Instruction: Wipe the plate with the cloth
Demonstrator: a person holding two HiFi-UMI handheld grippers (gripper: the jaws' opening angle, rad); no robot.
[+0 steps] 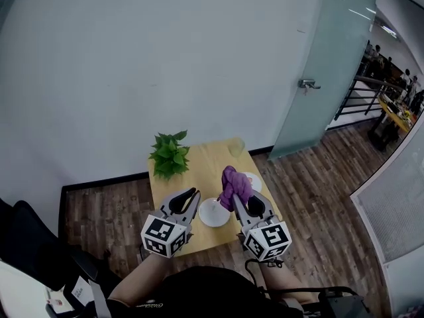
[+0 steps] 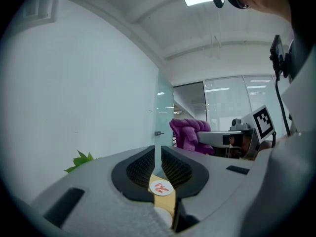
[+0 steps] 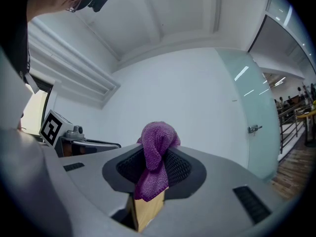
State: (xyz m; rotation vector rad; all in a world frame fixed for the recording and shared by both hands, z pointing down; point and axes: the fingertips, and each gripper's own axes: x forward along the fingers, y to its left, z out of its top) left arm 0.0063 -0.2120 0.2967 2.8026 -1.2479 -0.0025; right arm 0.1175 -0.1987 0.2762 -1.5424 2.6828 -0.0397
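Observation:
A white plate lies on the small wooden table near its front edge, between my two grippers. My right gripper is raised over the plate's right rim and is shut on a purple cloth, which bunches above the jaws and hangs between them. The left gripper hovers just left of the plate, its jaws together with only a thin slit and nothing in them. The left gripper view shows the cloth to the right. Neither gripper view shows the plate.
A green potted plant stands at the table's back left and a pale glass at its back edge. A second white dish sits right of the cloth. Wood floor surrounds the table; a glass door is at the right.

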